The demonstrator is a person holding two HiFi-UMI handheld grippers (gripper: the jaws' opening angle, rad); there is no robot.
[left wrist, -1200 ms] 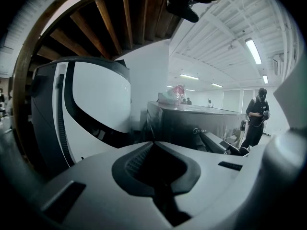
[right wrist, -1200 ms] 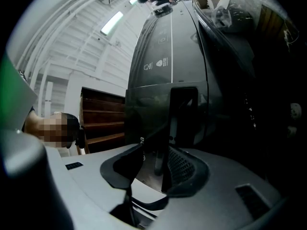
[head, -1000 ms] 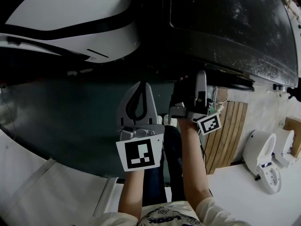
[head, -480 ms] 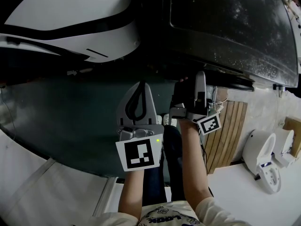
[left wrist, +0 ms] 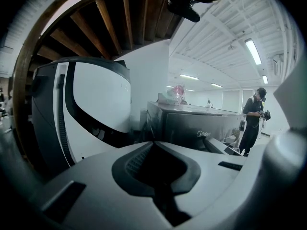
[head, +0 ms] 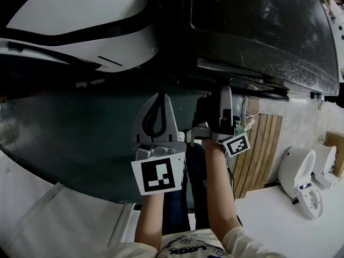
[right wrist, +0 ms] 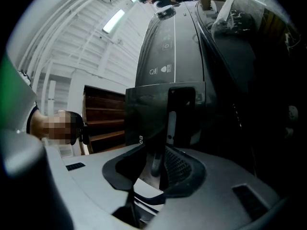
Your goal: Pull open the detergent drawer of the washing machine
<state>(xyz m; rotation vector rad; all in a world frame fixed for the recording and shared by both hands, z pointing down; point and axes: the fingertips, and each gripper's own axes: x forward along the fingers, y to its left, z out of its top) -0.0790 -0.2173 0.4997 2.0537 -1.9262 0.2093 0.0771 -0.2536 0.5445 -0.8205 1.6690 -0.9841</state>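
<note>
The dark washing machine (head: 258, 26) fills the upper right of the head view. Its detergent drawer (head: 242, 74) shows as a paler strip standing a little out from the front edge. My right gripper (head: 226, 93) reaches up to it. In the right gripper view the drawer's dark front panel (right wrist: 163, 114) sits between the jaws of my right gripper (right wrist: 158, 152); they have just been closing and now press on it. My left gripper (head: 159, 97) hangs beside it, lower left, shut with nothing in it; its tips (left wrist: 153, 142) meet.
A white machine (head: 75, 15) stands left of the washer, close to my left gripper. Wooden slats (head: 263, 149) and white fixtures (head: 301, 181) lie at the right. A person (left wrist: 253, 119) stands beyond the washer. A wooden staircase (right wrist: 103, 119) is behind.
The right gripper's jaws closed on the drawer front, and the drawer now stands slightly out of the machine. The left gripper has stayed where it was.
</note>
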